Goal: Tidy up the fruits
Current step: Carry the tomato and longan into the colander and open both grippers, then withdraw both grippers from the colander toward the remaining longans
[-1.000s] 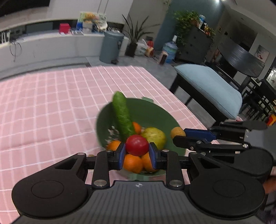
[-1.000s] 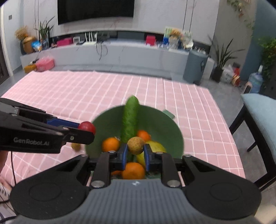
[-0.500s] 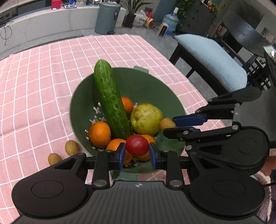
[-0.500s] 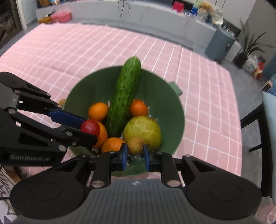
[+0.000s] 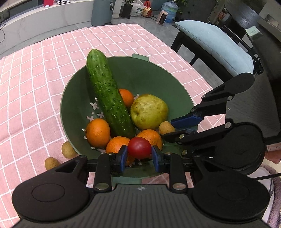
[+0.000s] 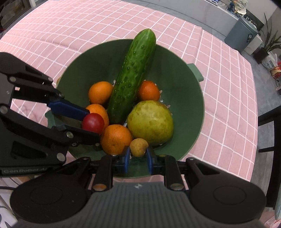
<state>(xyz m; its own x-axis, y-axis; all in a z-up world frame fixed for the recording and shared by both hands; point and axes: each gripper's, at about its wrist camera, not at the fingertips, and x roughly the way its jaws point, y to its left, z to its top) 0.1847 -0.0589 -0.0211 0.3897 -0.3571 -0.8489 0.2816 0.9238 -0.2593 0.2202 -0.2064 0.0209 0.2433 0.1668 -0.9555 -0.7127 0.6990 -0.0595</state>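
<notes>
- While both tongs are held low over the green bowl (image 5: 177, 87), a red tomato (image 5: 139, 147) is seen clamped between the blue pads of the left tongs (image 5: 139, 156), which are closed down to the width of the fruit.
- A small tan fruit (image 6: 138, 147) is pinched by the right tongs (image 6: 138, 160), closed tight on it, just above the bowl's near rim and beside the big yellow-green pear (image 6: 150, 122).
- From the right wrist view, the tomato is shown touching or just over an orange (image 6: 98, 112) at the left side of the pile; which cannot be told.
- Inside the bowl, a long cucumber (image 5: 108, 94) is laid leaning, its far tip sticking over the rim, with four oranges and the pear packed round its lower end.
- Two more small tan fruits (image 5: 67, 149) are left lying on the pink checked cloth (image 5: 31, 79) that covers the surface, just outside the bowl on its left in the left wrist view.
- A blue-cushioned chair (image 5: 216, 45) is seen past the surface's far right edge, and a grey bin (image 5: 102, 10) stands beyond on the floor.
</notes>
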